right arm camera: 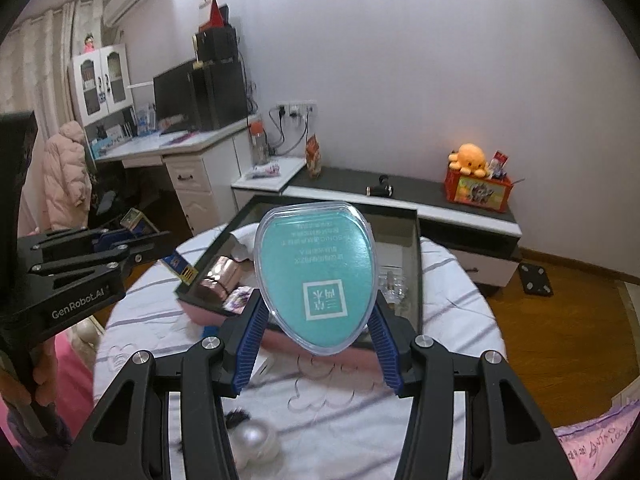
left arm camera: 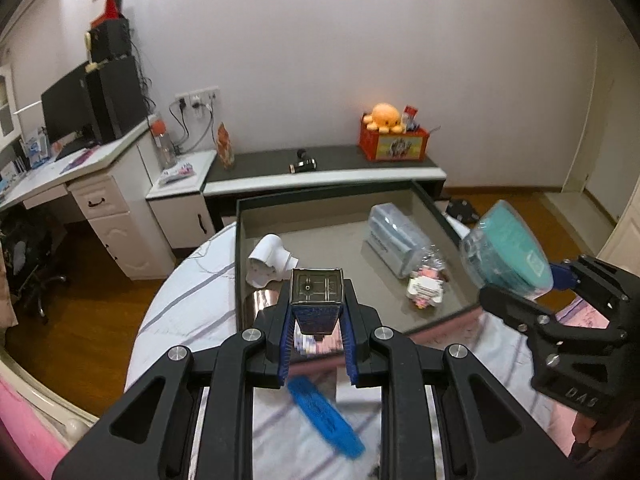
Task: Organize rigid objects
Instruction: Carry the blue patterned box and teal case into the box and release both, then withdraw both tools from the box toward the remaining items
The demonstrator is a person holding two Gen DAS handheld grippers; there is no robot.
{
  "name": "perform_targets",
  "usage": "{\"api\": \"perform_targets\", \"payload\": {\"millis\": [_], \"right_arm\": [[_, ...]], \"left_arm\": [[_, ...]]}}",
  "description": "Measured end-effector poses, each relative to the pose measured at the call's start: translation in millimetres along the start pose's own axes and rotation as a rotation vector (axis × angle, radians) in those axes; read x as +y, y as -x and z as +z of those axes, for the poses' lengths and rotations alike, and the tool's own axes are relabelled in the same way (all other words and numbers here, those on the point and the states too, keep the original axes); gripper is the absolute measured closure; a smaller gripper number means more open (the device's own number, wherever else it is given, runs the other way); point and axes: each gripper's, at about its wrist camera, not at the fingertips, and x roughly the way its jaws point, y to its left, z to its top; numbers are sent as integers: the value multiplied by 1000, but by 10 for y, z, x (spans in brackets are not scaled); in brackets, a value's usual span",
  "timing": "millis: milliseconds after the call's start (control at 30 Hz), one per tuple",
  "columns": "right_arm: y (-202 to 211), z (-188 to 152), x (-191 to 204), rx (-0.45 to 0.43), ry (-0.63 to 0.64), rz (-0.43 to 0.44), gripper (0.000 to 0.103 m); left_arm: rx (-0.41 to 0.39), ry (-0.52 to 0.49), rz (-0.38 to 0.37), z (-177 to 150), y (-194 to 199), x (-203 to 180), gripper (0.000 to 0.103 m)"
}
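Observation:
My left gripper is shut on a small blue box with a silver end and holds it above the near edge of the dark open tray. It also shows at the left in the right wrist view. My right gripper is shut on a clear oval case with a teal insert, held upright above the tray's near edge. In the left wrist view the case hangs beyond the tray's right wall.
In the tray lie a white plug adapter, a clear plastic box, a pink-and-white block toy and a copper roll. A blue comb-like piece and a pearly ball lie on the striped cloth. A low cabinet stands behind.

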Motion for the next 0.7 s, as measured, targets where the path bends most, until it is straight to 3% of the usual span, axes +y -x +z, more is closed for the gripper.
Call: {"api": "perform_targets", "payload": {"millis": [200,300,333,367,433,467,500,600,700], "right_arm": [[-580,63,-74,96,-1,27,51],[-753,72,-73,119,6,41,51],[-783,88,-77,119,5,45,51],[-795,95,-84,113,4,50,51],[-810,108,-98,111,4,43,41],[-813,111,-116,106,7,24,31],[-824,116,-138,106,2,11,21],[-872,86,-231,128,-38,11,21],[-933,61,-287,157,-56,3,21]], "left_arm": [[97,-40,-12,58,-525,-93,83],[129,-8,-19,76,-705,-65,82],[138,2,-12,86,-759,-51,77],[152,7,2,81,-795,-36,55],[173,18,65,72,-874,19,19],[165,26,89,68,-886,52,8],[156,34,93,69,-893,90,8],[157,73,53,62,-893,207,8],[161,64,87,51,-924,224,7]]}}
